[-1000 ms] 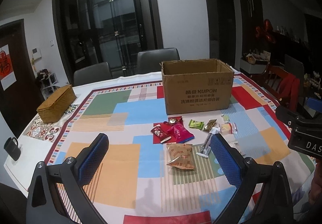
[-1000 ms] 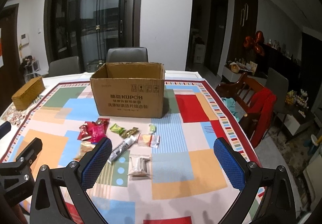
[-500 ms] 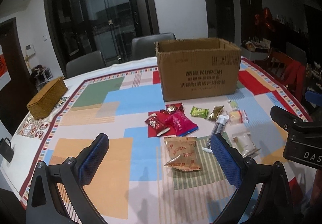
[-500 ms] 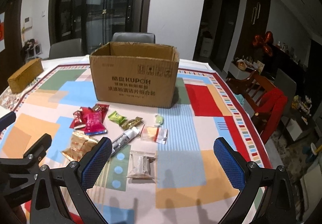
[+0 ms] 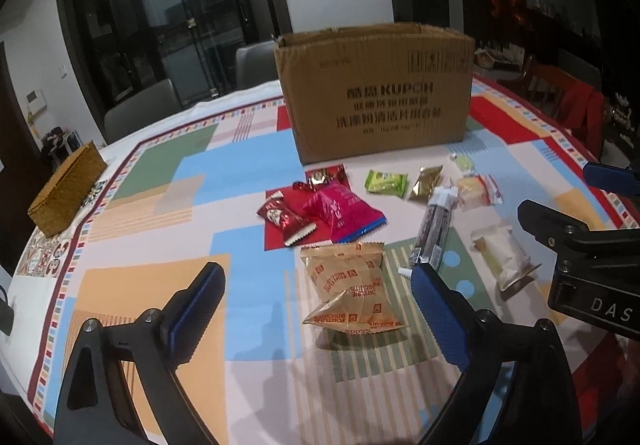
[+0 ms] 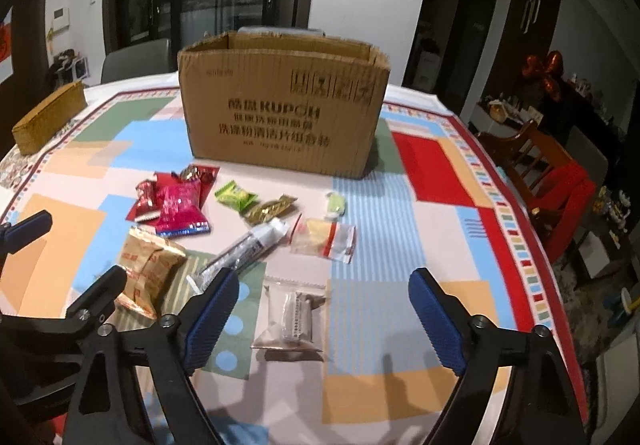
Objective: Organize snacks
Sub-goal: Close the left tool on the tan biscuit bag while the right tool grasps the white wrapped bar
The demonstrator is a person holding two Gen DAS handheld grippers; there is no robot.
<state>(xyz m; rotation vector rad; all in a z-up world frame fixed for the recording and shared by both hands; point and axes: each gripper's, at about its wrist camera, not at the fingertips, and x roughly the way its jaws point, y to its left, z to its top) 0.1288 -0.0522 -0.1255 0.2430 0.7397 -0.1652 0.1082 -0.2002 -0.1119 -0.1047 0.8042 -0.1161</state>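
An open cardboard box (image 5: 376, 93) (image 6: 280, 109) stands on the patchwork tablecloth. In front of it lie loose snacks: red packets (image 5: 288, 217), a pink packet (image 5: 344, 213), a green one (image 5: 386, 183) and a silver tube (image 5: 434, 229). My left gripper (image 5: 316, 285) hovers over a gold biscuit packet (image 5: 352, 289), which shows between its closing jaws, untouched. My right gripper (image 6: 324, 285) hangs above a clear packet (image 6: 292, 313), its jaws also closing, pads apart from it. Each gripper shows at the edge of the other's view.
A woven box (image 5: 66, 191) sits at the table's far left edge. Grey chairs (image 5: 140, 113) stand behind the table and a red-draped wooden chair (image 6: 560, 185) to its right. A clear bag with a yellow snack (image 6: 324, 237) lies right of the tube.
Both grippers have come down and forward toward the snacks, which now look larger and nearer. The jaws of both have narrowed a little.
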